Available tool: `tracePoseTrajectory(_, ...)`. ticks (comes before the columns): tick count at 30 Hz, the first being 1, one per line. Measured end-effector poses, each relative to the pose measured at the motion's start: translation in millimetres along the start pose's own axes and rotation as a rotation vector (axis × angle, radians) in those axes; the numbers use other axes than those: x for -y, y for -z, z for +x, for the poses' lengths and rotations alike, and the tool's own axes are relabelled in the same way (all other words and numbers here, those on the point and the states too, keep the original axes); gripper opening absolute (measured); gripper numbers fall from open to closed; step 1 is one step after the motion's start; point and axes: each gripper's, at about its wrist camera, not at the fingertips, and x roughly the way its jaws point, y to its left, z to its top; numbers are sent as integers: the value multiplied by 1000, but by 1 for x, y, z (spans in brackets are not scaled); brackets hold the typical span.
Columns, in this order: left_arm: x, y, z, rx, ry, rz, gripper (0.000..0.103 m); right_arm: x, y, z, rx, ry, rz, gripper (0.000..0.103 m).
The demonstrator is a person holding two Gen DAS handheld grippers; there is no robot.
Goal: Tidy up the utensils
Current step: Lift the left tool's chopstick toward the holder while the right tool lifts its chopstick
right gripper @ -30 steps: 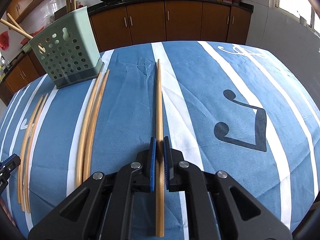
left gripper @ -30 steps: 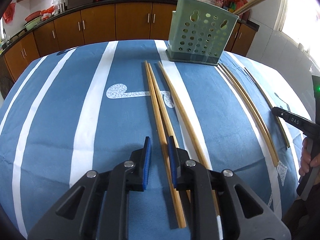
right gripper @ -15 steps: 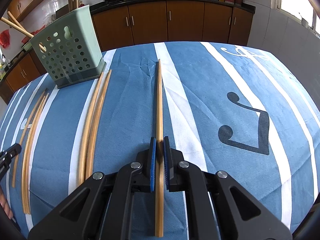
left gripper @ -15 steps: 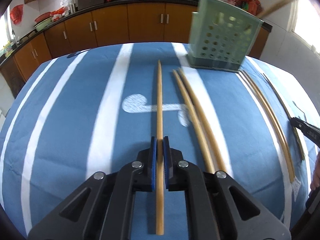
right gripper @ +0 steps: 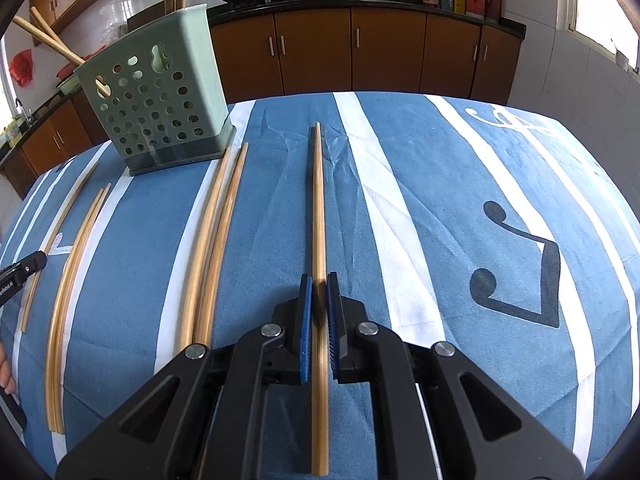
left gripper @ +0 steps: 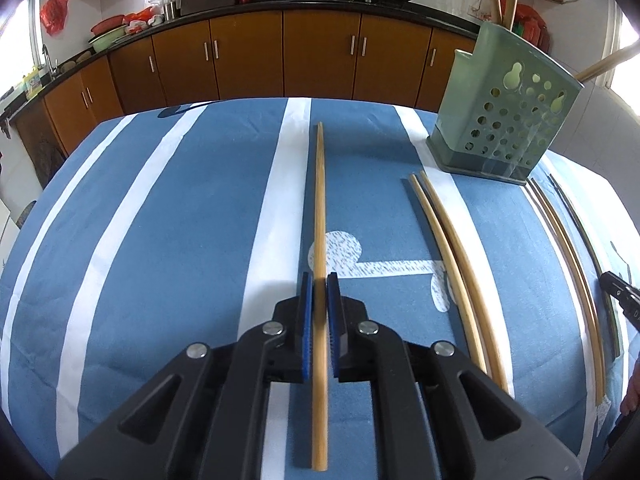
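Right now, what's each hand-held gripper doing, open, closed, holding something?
Left hand-held gripper: closed on a long bamboo chopstick.
Right hand-held gripper: closed on another long bamboo chopstick.

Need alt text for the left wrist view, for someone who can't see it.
The left gripper is shut on one chopstick above a blue striped tablecloth. More chopsticks lie to its right, near a green holder.

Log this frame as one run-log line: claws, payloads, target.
left claw: shut on chopstick | right claw: shut on chopstick | target: green holder, upright | loose chopsticks on cloth
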Motion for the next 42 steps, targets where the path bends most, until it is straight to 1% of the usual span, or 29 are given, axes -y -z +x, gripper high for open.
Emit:
tracePoseTrajectory(5,-1,0,1,0,13,-12,10,2,-1,0,-1,-13,12,8)
tracePoseTrajectory(20,-4,1,2,2,31,-26,10,1,-1,0,-1,-11,9,9)
tracePoseTrajectory(37,-4,0,2,2,30,-24,10,1,-1,0,-1,-10,10,9)
tracePoseTrajectory(42,-3,3,-1,2,22,-11,12,1,2,-2,-1,-3,4,9)
